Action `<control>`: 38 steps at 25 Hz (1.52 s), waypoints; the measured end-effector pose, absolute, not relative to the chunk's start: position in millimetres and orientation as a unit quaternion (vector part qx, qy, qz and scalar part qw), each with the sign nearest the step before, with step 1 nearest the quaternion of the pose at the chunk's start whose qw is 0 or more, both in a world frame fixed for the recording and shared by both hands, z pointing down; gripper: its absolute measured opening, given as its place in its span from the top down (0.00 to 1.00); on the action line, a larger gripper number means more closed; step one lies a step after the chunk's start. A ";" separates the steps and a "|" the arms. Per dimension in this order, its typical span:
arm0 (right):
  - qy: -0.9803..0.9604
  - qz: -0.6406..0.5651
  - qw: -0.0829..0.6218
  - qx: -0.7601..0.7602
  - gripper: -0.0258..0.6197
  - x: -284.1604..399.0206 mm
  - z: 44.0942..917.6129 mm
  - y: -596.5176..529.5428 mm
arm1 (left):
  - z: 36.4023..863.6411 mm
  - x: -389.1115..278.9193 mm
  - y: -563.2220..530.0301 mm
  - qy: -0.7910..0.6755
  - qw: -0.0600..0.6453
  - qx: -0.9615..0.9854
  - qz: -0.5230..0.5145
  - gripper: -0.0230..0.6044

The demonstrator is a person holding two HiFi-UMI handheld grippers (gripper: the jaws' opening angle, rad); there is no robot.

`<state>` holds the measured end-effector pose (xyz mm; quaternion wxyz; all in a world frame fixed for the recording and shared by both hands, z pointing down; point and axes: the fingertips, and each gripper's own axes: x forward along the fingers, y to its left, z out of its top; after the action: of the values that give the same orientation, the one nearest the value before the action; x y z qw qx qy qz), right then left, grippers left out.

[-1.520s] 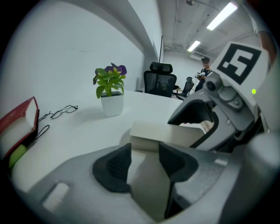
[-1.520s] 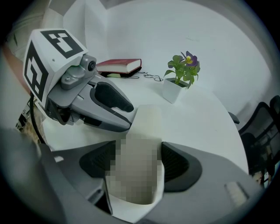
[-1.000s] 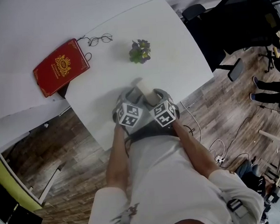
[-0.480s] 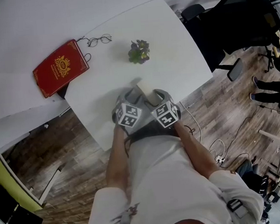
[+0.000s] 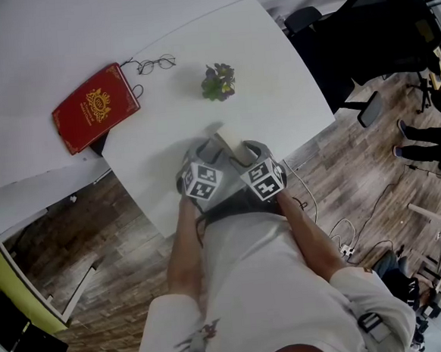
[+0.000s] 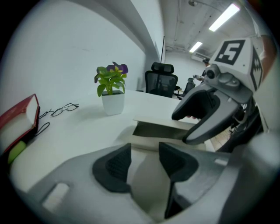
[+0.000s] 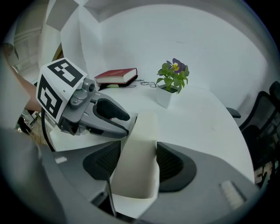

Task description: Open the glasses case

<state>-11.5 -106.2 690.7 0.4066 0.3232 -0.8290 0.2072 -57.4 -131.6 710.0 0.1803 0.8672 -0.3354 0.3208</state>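
The cream glasses case [image 5: 225,142] lies on the white table [image 5: 275,91] near its front edge, with both grippers on it. In the left gripper view its lid [image 6: 166,119] stands slightly raised over a dark gap. My left gripper [image 6: 144,164] is shut on the case's near end. My right gripper [image 7: 138,164] has the case's lid [image 7: 142,140] between its jaws. Those jaws are closing, the pads close at either side of the lid. Both grippers [image 5: 207,153] [image 5: 242,154] meet at the case in the head view.
A small potted plant [image 5: 219,80] stands behind the case. A pair of glasses [image 5: 157,62] and a red book [image 5: 96,105] lie at the table's far left. A black office chair [image 5: 376,30] stands off to the right, over wooden floor.
The right gripper's marker cube has shifted slightly to the right and down. The left gripper, the case and everything else on the table stay where they were.
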 end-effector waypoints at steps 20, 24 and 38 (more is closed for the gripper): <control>-0.833 0.204 0.396 0.328 0.73 0.4 675.7 -110.8 | 709.4 -57.1 -130.7 -0.335 0.181 0.867 0.321 0.64; -0.835 0.204 0.390 0.330 0.74 0.9 674.6 -112.5 | 710.7 -56.4 -130.7 -0.334 0.180 0.868 0.319 0.64; -0.836 0.208 0.383 0.333 0.81 7.4 670.6 -117.4 | 708.9 -57.0 -130.9 -0.335 0.181 0.867 0.323 0.64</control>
<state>7.4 -117.4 670.6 0.3834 0.3331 -0.8360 0.2075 -57.0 -130.9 708.9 0.1810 0.8666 -0.3348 0.3226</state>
